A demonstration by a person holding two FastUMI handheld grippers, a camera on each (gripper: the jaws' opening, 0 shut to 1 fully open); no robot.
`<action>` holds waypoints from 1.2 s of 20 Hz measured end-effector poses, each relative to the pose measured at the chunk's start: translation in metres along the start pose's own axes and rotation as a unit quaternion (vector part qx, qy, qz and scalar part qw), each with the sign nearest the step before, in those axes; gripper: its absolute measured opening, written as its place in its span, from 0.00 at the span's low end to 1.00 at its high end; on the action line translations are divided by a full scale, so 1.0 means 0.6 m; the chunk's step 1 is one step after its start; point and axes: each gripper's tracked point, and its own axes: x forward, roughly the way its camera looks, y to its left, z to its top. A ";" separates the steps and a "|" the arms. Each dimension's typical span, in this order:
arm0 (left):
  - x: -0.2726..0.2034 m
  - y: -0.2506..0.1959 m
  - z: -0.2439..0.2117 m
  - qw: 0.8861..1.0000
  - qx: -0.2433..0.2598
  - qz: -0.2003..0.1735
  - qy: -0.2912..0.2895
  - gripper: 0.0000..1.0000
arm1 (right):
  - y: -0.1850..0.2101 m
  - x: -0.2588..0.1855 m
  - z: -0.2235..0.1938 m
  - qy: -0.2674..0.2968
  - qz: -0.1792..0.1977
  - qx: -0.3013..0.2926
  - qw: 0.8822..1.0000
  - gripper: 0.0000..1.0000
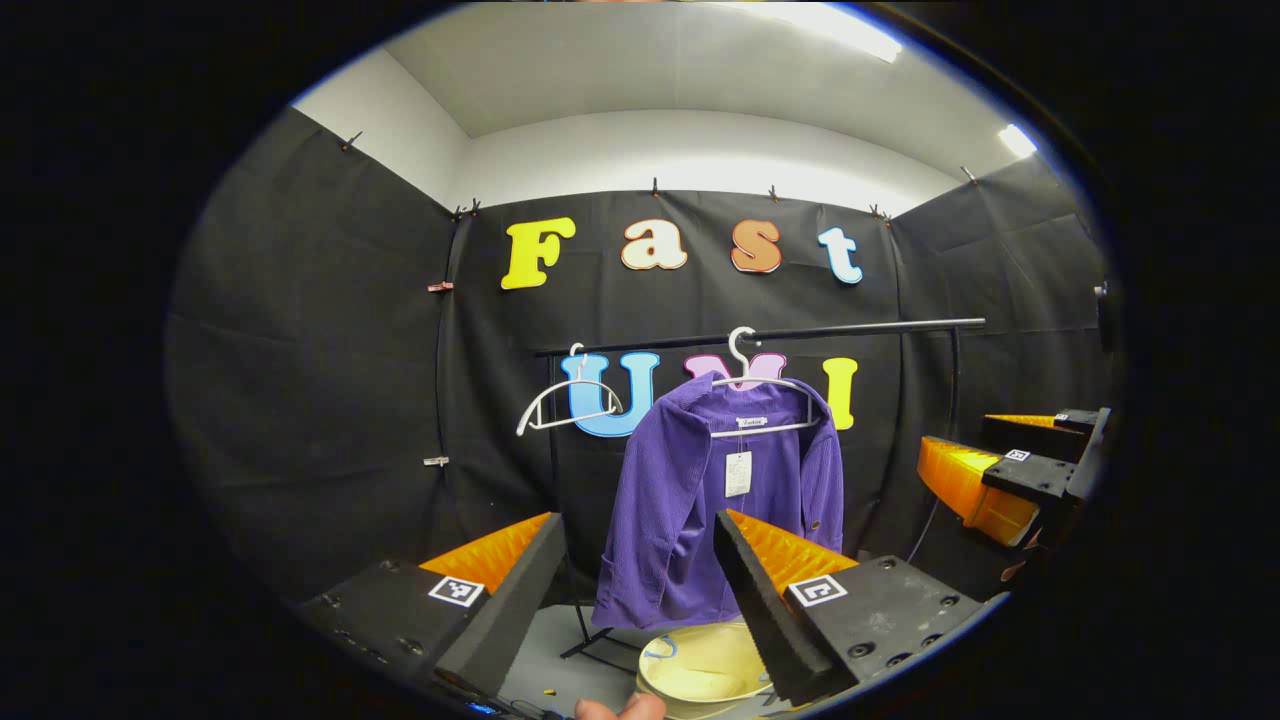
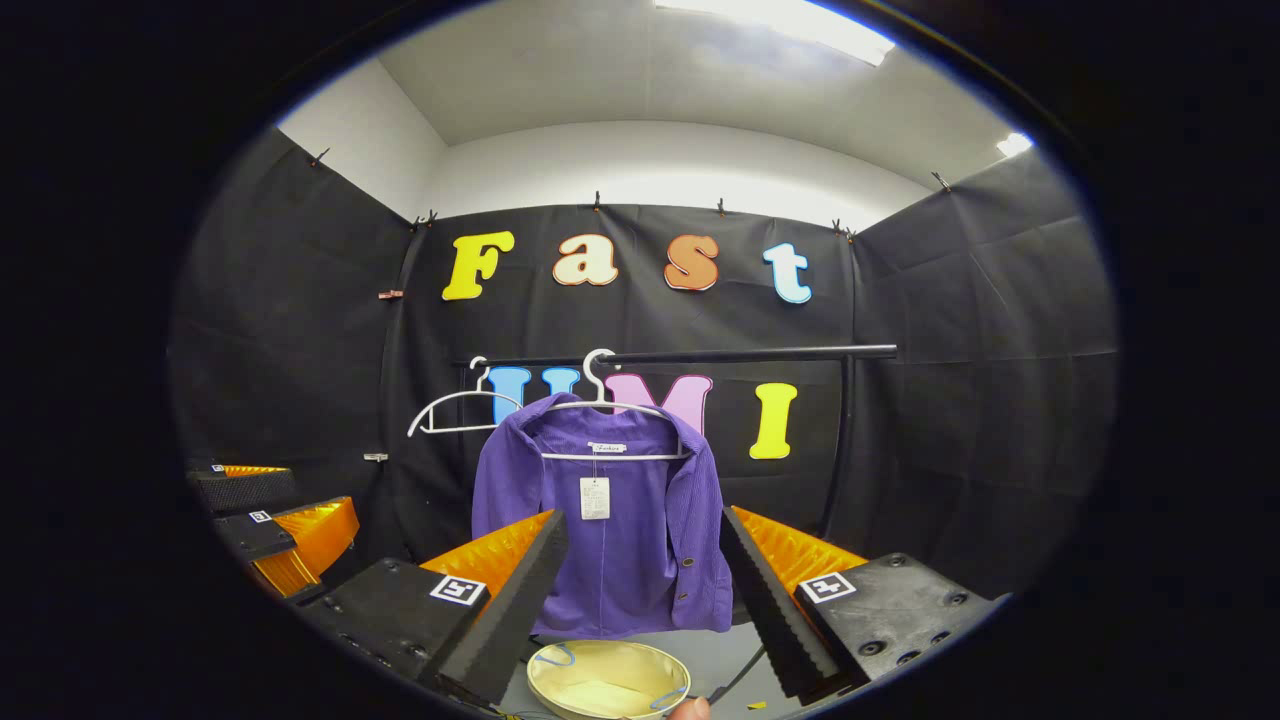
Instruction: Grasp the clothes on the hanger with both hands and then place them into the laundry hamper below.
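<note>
Both tools hanging released: left tool (image 1: pixel 640 590), right tool (image 2: pixel 645 590). Purple jacket (image 2: pixel 610 520) hanging ahead of them on white hanger (image 2: pixel 600 400), hamper (image 2: pixel 608 680) below. Soft, light, floppy; probably pinching each shoulder

We see a bare white hanger (image 1: pixel 565 405) on a black rail (image 1: pixel 760 335), left of the rail's middle. Small clips (image 1: pixel 440 287) pin the black cloth wall, under a white ceiling with bright lights (image 2: pixel 790 20).
</note>
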 end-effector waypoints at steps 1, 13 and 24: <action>-0.002 0.001 -0.002 1.000 0.000 0.004 0.000 0.94 | -0.002 0.001 0.000 0.000 0.002 -0.002 1.000 0.98; 0.011 -0.040 0.001 1.000 0.003 0.019 -0.004 0.94 | -0.060 0.015 -0.002 -0.005 -0.003 0.003 1.000 0.98; 0.140 -0.088 0.021 1.000 -0.005 -0.028 -0.003 0.95 | -0.100 0.119 0.012 -0.025 -0.027 0.024 0.999 0.99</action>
